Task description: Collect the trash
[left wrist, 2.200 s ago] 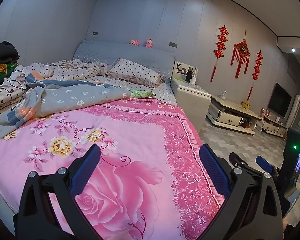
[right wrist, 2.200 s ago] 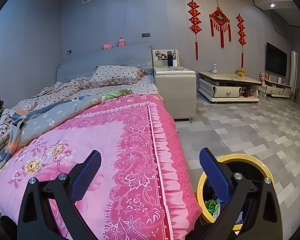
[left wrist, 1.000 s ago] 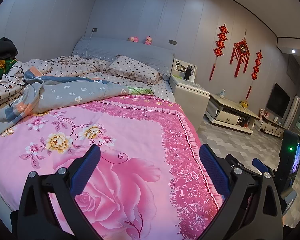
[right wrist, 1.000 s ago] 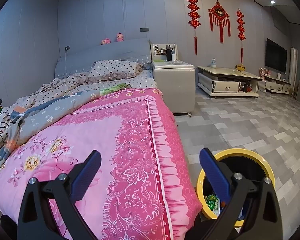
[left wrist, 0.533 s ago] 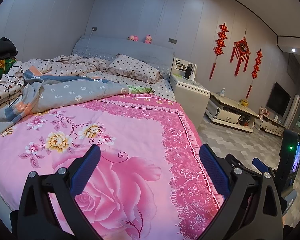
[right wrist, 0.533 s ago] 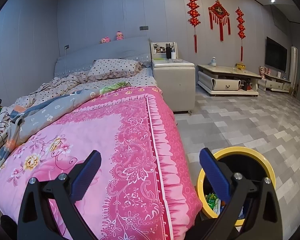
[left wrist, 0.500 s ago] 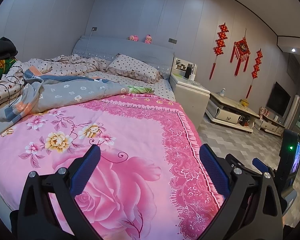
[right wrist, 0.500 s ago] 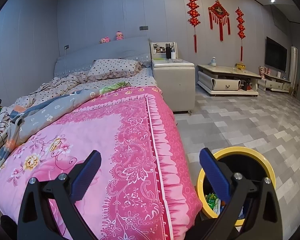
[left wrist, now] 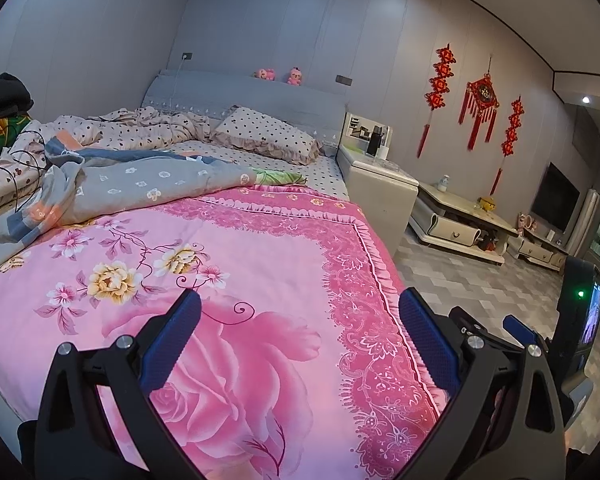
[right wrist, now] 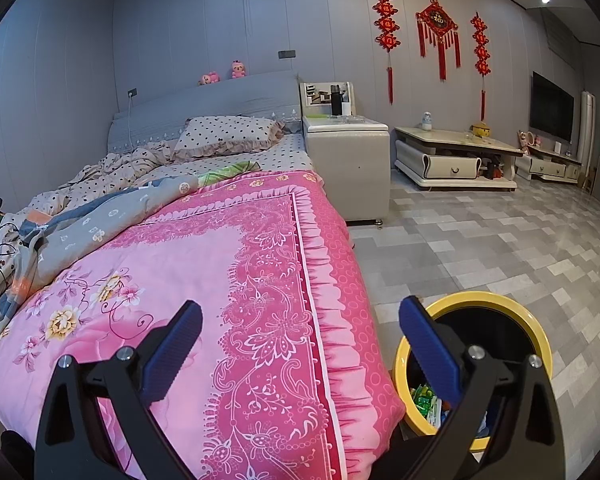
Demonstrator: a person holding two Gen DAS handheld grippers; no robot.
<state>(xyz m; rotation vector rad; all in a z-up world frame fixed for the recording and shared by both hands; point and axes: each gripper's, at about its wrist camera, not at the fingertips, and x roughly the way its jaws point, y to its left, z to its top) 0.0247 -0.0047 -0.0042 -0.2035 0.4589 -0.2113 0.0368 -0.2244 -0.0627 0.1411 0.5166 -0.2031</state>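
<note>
From the left wrist camera, the left gripper (left wrist: 299,340), black-framed with blue ribbed pads, hovers above the foot of the bed with its jaws wide apart and nothing between them. Beneath it spreads the pink floral quilt with a big printed rose and a lace-patterned border (left wrist: 236,280). Further up the bed a grey flower-print blanket (left wrist: 132,188) lies rumpled across the mattress, and a beige polka-dot pillow (left wrist: 266,134) rests against the grey padded headboard (left wrist: 252,96). To the right of the bed stands a cream bedside cabinet (left wrist: 380,196). At the right edge, part of the other handheld device shows, with a small green light (left wrist: 579,293).

From the right wrist camera, the right gripper (right wrist: 300,340) is held over the quilt's right edge, its jaws also spread wide and empty. The round black trash bin with a yellow rim (right wrist: 496,300) stands upright on the grey tiled floor (right wrist: 480,240), just beside the quilt's hanging side, its mouth facing straight up; being round, it shows no long axis from here. The gripper's right finger (right wrist: 428,352) crosses in front of its near left rim. Inside, green and white wrappers (right wrist: 424,396) lie at the bottom. Three red knotted hangings (right wrist: 436,28) hang on the far wall above a low cream TV cabinet (right wrist: 452,160).
</note>
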